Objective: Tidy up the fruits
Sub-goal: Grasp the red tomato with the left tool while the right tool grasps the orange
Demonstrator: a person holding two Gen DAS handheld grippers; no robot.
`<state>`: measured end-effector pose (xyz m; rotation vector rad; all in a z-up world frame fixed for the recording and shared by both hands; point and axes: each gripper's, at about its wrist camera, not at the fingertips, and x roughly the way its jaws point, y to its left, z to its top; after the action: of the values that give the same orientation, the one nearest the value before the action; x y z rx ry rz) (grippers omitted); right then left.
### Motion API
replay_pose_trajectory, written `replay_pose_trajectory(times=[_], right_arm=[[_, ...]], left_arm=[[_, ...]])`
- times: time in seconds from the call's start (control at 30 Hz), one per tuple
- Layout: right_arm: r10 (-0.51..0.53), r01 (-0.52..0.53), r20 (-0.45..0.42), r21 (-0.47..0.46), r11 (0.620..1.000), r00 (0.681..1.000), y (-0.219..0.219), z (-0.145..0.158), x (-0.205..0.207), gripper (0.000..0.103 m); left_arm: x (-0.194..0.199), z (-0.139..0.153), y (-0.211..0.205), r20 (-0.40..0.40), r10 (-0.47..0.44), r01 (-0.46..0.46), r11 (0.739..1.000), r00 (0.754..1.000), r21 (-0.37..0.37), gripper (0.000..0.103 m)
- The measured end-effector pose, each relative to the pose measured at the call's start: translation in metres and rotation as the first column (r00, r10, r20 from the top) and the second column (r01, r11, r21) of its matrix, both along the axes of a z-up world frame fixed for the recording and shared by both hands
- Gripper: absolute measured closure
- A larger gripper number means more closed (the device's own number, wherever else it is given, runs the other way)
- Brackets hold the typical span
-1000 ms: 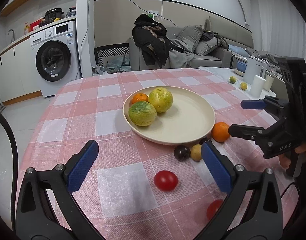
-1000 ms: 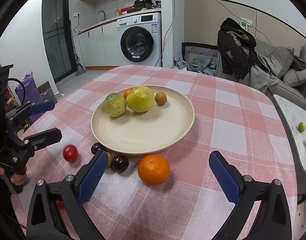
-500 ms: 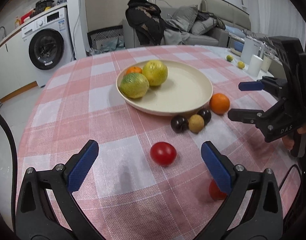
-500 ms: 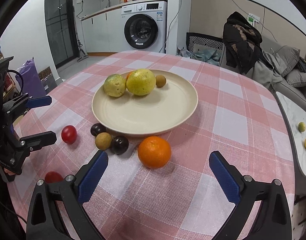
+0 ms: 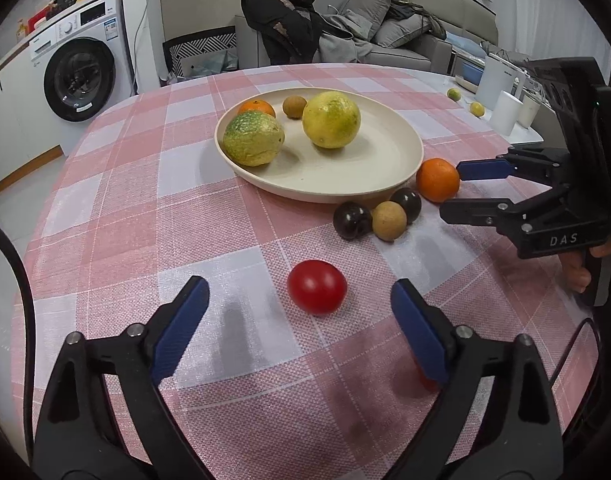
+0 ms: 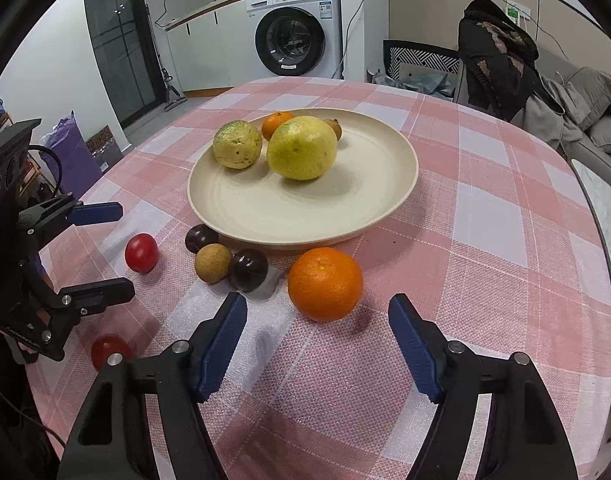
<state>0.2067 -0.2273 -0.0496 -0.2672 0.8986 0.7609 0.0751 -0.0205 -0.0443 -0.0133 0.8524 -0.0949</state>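
Observation:
A cream plate holds a green-yellow fruit, a big yellow citrus, a small orange and a brown fruit. In front of the plate lie two dark plums, a tan round fruit, an orange and a red tomato. My left gripper is closing, and the tomato sits just ahead of its tips, untouched. My right gripper is also closing, with the orange just beyond its pads, untouched. A second tomato lies near the left gripper.
The round table wears a pink checked cloth. Its edge curves close on the left and right. Behind stand a washing machine, a chair with a dark coat and a sofa. A side table carries white cups and small limes.
Both grippers have tipped downward and both pairs of jaws have narrowed. The left has sunk toward the tomato. The orange now sits closer to the right gripper's tips.

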Motion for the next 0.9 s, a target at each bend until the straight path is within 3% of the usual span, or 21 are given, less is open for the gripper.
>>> replay_pose_trajectory(times=[0.1, 0.53, 0.9], right_arm=[[-0.004, 0.004, -0.006, 0.0, 1.0, 1.0, 0.0, -0.001, 0.002, 0.031], [-0.015, 0.015, -0.016, -0.015, 1.0, 1.0, 0.009, -0.007, 0.012, 0.046], [-0.023, 0.023, -0.018, 0.005, 1.0, 1.0, 0.007, -0.006, 0.014, 0.052]], left_arm=[[0.003, -0.002, -0.001, -0.012, -0.014, 0.014, 1.0, 1.0, -0.004, 0.022], [0.009, -0.007, -0.001, -0.043, -0.038, 0.037, 0.999, 0.998, -0.03, 0.033], [0.009, -0.009, -0.003, -0.045, -0.07, 0.069, 0.997, 0.996, -0.028, 0.069]])
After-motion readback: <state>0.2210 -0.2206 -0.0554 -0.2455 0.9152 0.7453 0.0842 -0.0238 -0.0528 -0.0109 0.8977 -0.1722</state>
